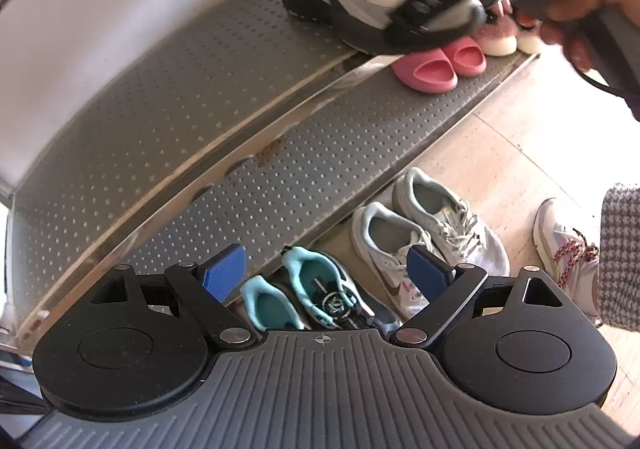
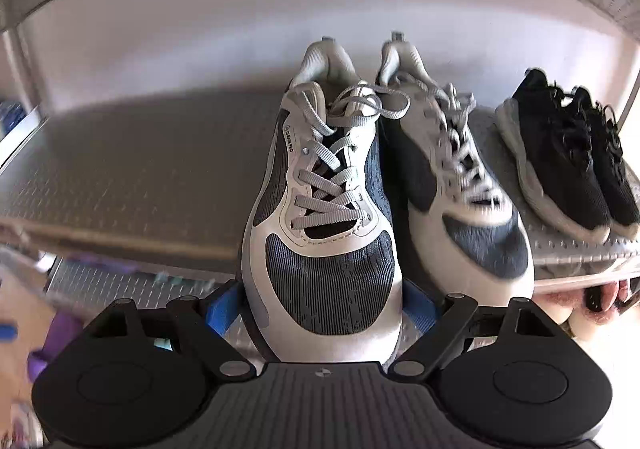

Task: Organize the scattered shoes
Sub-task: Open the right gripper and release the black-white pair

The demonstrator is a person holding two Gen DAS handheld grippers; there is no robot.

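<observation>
1. Right now your right gripper (image 2: 322, 309) is clamped on the toe of a grey-and-navy sneaker (image 2: 320, 217), one blue pad (image 2: 224, 309) pressed on either side of it.
2. That held sneaker points its heel toward 12 o'clock in the right wrist view and sits over the front edge of the upper shelf (image 2: 140, 177).
3. Its matching sneaker (image 2: 452, 185) stands just beside it at 3 o'clock, already on the same shelf, the two touching along their sides.
4. Farther toward 3 o'clock you have a pair of black sneakers (image 2: 572, 165) on that shelf, near the grey pair but apart from it.
5. Your left gripper (image 1: 326, 275) hangs with its fingers spread apart and nothing between them.
6. Directly past its fingers, at 12 o'clock close in, a pair of teal-lined sneakers (image 1: 308, 293) lies on the floor (image 1: 520, 137) at the foot of the rack.
7. At 1 o'clock from them a pair of white sneakers (image 1: 424, 233) lies on the floor too.
8. At 3 o'clock a single white shoe with a red-flecked lace (image 1: 564, 245) sits near the frame edge.
9. Up at 1 o'clock, pink slides (image 1: 436, 63) rest on the lower shelf (image 1: 320, 153).
</observation>
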